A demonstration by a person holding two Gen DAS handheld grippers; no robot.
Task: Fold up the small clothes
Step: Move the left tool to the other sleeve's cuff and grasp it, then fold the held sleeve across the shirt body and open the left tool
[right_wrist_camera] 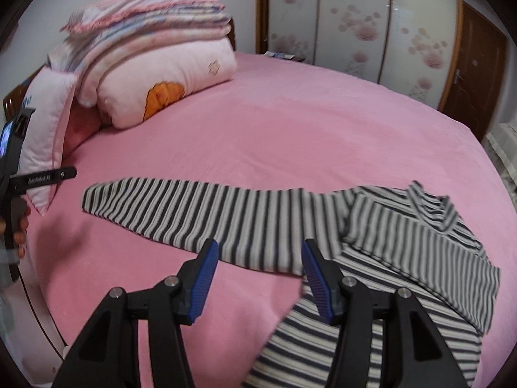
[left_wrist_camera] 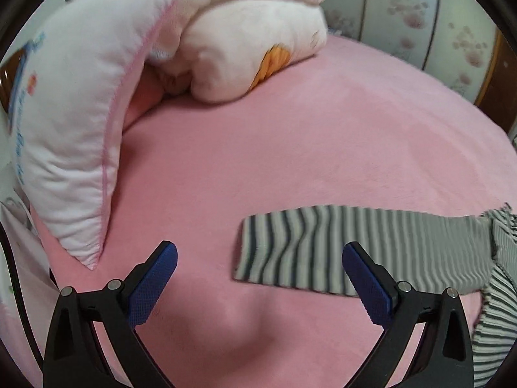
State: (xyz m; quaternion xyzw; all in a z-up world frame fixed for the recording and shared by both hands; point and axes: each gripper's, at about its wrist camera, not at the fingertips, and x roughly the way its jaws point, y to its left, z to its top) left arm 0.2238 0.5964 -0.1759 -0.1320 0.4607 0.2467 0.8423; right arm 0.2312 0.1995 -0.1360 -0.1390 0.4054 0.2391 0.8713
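A black-and-white striped long-sleeved top (right_wrist_camera: pixel 404 245) lies on the pink bed (right_wrist_camera: pixel 290 123). One sleeve is folded across its body; the other sleeve (right_wrist_camera: pixel 194 213) stretches flat to the left. My right gripper (right_wrist_camera: pixel 258 255) is open and empty, hovering just above that sleeve near the shoulder. My left gripper (left_wrist_camera: pixel 258 258) is open and empty above the bed, with the sleeve's cuff end (left_wrist_camera: pixel 290 249) between and just beyond its fingertips. The left gripper's body also shows at the left edge of the right wrist view (right_wrist_camera: pixel 19 174).
A white pillow (left_wrist_camera: pixel 71 135) leans at the left, close to the left gripper. A pile of folded pink quilts (right_wrist_camera: pixel 155 51) sits at the bed's head. Floral wardrobe doors (right_wrist_camera: pixel 355 22) and a brown door (right_wrist_camera: pixel 478 74) stand behind the bed.
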